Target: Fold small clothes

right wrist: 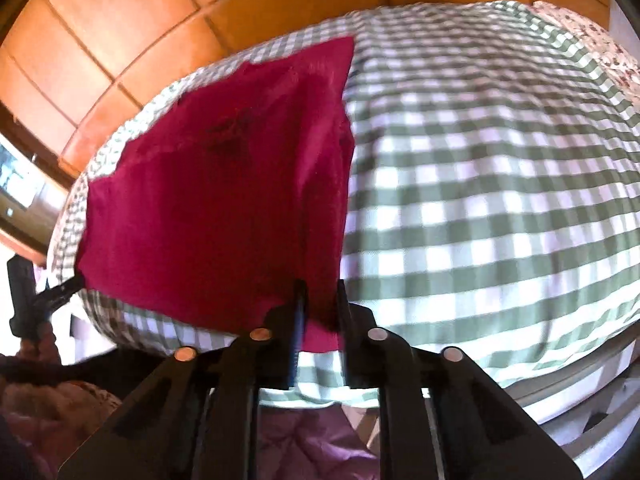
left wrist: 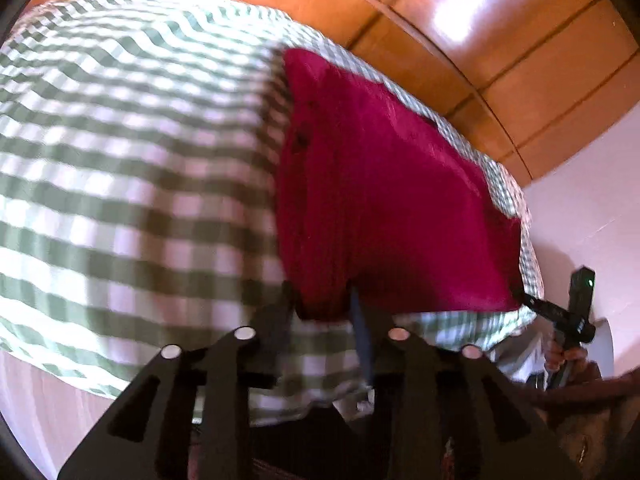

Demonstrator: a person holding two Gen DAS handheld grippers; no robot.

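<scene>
So the magenta garment (left wrist: 384, 184) is spread over a green-and-white checked cover (left wrist: 132, 168), on what looks like a bed, though the blur makes that hard to call. Left tongs (left wrist: 324, 308) are pinched on one near corner of it, and right tongs (right wrist: 320, 304) are clamped on the other near corner. Orange floor tiles (left wrist: 520, 40) sit beyond the cover's far edge.
</scene>
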